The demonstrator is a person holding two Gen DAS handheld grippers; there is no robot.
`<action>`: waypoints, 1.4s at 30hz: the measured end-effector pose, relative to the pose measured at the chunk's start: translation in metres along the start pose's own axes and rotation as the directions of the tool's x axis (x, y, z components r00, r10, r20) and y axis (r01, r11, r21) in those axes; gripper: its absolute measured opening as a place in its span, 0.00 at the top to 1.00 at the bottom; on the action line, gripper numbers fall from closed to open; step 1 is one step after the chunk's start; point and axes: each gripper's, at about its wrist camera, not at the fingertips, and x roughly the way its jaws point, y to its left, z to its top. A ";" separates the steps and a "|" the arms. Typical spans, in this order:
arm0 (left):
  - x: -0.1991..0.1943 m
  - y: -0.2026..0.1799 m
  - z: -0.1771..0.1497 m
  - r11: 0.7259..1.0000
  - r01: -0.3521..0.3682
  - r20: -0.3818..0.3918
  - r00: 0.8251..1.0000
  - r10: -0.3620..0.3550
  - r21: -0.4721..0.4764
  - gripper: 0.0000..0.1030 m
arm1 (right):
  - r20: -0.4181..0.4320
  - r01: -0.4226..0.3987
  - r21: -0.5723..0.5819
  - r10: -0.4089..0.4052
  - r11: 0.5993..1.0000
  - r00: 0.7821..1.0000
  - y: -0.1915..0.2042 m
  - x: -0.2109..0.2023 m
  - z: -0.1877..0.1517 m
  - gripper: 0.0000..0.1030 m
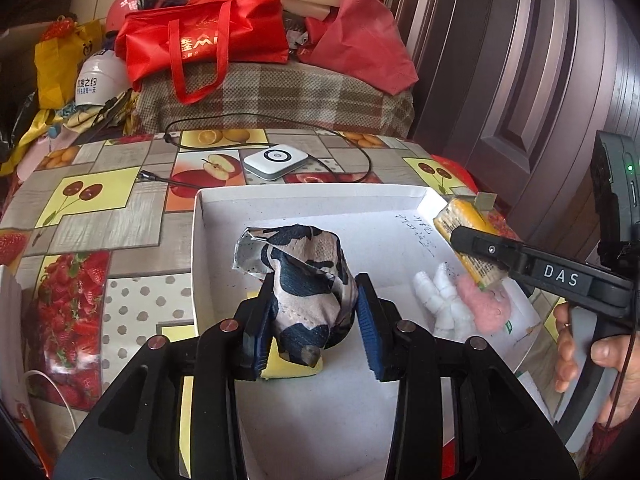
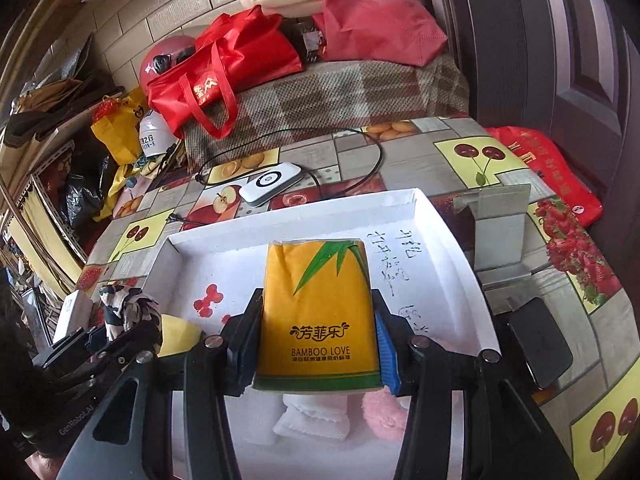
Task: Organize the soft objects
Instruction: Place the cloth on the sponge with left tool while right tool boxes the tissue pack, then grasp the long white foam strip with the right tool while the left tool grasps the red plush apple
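A white shallow box [image 1: 320, 194] [image 2: 296, 216] lies on the fruit-patterned table. My left gripper [image 1: 316, 316] is shut on a crumpled black, white and pink cloth [image 1: 304, 276] and holds it over the box's left part, above a yellow sponge [image 1: 288, 368]. The cloth also shows in the right wrist view [image 2: 124, 310], with the sponge [image 2: 180, 334] beside it. My right gripper [image 2: 318, 334] is shut on a yellow tissue pack [image 2: 318, 312] [image 1: 460, 220] over the box's right part. A white and pink plush toy [image 1: 464, 304] [image 2: 340, 412] lies in the box under it.
A white router [image 1: 276, 160] [image 2: 272, 182] with a black cable lies behind the box. A plaid-covered bench [image 1: 280, 92] piled with red bags [image 1: 208, 40] stands behind the table. A dark door [image 1: 540, 60] is at the right. A black phone [image 2: 540, 344] lies right of the box.
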 end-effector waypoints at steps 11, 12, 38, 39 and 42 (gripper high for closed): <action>-0.030 0.004 0.013 0.998 -0.057 0.134 0.989 0.059 -0.017 0.00 | 0.163 -0.061 0.062 0.050 0.996 0.985 -0.006 -0.041 0.006 0.00; -0.032 0.004 0.014 0.998 -0.055 0.142 0.988 0.057 -0.021 0.00 | 0.182 -0.062 0.060 0.050 0.996 0.982 -0.005 -0.045 0.007 0.00; -0.063 -0.015 0.017 0.999 -0.042 0.224 0.974 0.039 0.012 0.00 | 0.518 0.157 0.100 -0.186 0.982 0.835 -0.036 -0.145 -0.058 0.00; -0.066 -0.016 0.018 0.999 -0.043 0.227 0.973 0.038 0.015 0.00 | 0.500 0.157 0.112 -0.192 0.981 0.844 -0.042 -0.143 -0.061 0.00; -0.078 -0.017 0.020 0.999 -0.030 0.238 0.971 0.023 0.028 0.00 | 0.425 0.106 0.151 -0.161 0.983 0.891 -0.061 -0.141 -0.070 0.00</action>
